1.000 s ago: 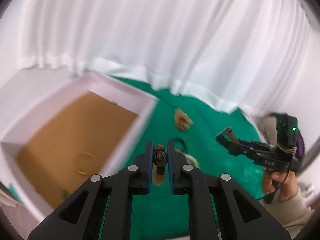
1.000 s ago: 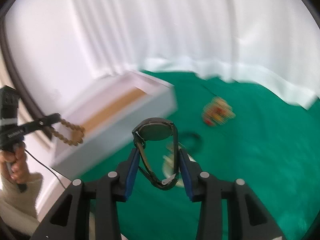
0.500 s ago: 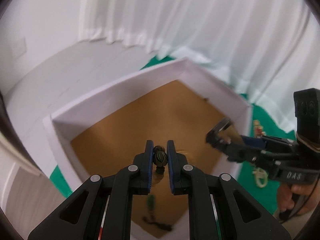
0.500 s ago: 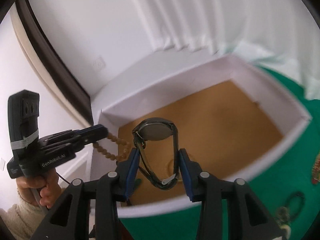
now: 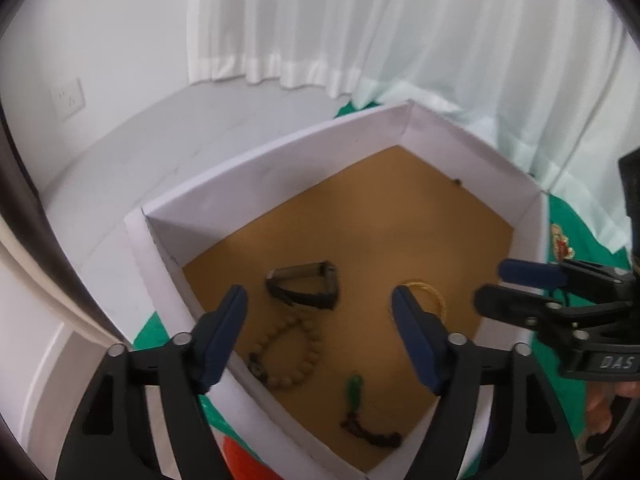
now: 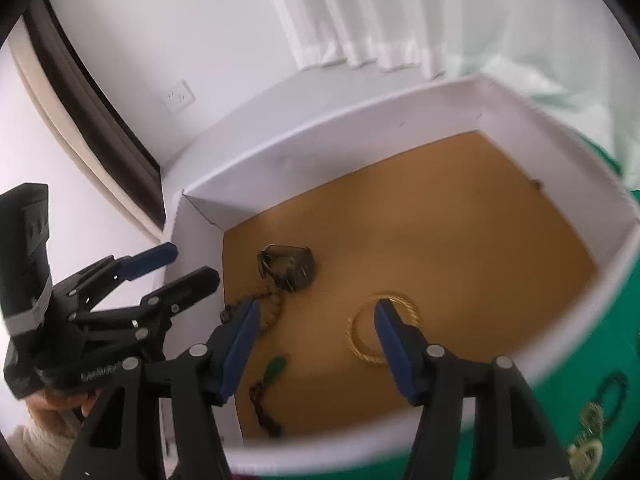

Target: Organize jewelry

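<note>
A white box (image 5: 280, 152) with a brown floor holds a dark watch (image 5: 306, 284), a wooden bead bracelet (image 5: 288, 354), a gold bangle (image 5: 430, 294) and a green-and-dark beaded piece (image 5: 360, 412). My left gripper (image 5: 318, 324) hovers open and empty over the box's near corner. My right gripper (image 6: 314, 330) is open and empty above the box (image 6: 360, 120), over the watch (image 6: 288, 266), bracelet (image 6: 264, 304) and bangle (image 6: 362, 344). The right gripper also shows at the right of the left wrist view (image 5: 504, 288).
The box stands on a green cloth (image 6: 600, 360). More jewelry lies on the cloth to the right: a red-and-gold piece (image 5: 560, 242), a dark ring (image 6: 612, 392) and a pale piece (image 6: 588, 448). White curtains hang behind.
Both grippers opened over the box. The bead bracelet dropped from the left gripper and the watch from the right; both now lie on the box floor.
</note>
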Tool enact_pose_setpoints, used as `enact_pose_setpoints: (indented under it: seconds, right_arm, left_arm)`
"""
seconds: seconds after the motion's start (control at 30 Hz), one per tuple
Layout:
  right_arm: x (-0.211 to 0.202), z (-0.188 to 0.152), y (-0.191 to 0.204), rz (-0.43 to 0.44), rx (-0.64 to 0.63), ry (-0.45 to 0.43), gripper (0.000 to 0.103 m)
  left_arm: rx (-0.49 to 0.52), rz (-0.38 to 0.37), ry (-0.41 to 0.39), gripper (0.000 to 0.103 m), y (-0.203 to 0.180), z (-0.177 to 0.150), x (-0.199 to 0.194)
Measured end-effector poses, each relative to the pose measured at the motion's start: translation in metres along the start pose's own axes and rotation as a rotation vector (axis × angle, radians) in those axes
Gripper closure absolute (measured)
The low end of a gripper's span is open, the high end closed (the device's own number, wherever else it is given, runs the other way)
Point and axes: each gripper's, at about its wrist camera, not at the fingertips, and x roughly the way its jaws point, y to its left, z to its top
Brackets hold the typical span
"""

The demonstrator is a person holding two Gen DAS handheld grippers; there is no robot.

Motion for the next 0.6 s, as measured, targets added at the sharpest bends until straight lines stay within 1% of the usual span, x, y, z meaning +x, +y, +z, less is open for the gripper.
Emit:
enact_pose_setpoints:
  seconds: [0.1,0.17,0.27,0.33,0.4,0.5,0.6]
  right_arm:
    - [-0.044,-0.025,-0.008,-0.048,-0.001,-0.063,0.04]
    - [-0.07,-0.041,-0.017,-0.075,0.002,-0.093,0.04]
    - [-0.107,-0.076,-0.036,-0.131,0.018,-0.122,0.04]
    - [-0.131,-0.108,-0.056,-0.185,0.054,-0.13,0.04]
    - [-0.15,-0.136,-0.075,-0.239,0.101,-0.131,0.04]
    - [-0.176,-0.186,-0.104,-0.323,0.205,-0.125,0.04]
    - [-0.195,-0.23,-0.127,-0.37,0.309,-0.121,0.04]
  left_arm:
    - [0.032,-0.032,-0.031,0.022,-0.022,-0.007,-0.022]
    - [0.064,-0.068,-0.054,0.02,-0.042,-0.012,-0.038]
    - [0.122,-0.141,-0.076,0.015,-0.078,-0.024,-0.06]
    - [0.17,-0.197,-0.076,0.012,-0.104,-0.034,-0.071]
    - [0.215,-0.246,-0.066,0.012,-0.13,-0.046,-0.077]
    - [0.274,-0.314,-0.018,0.01,-0.166,-0.068,-0.073]
    - [0.312,-0.34,0.049,0.01,-0.191,-0.089,-0.061]
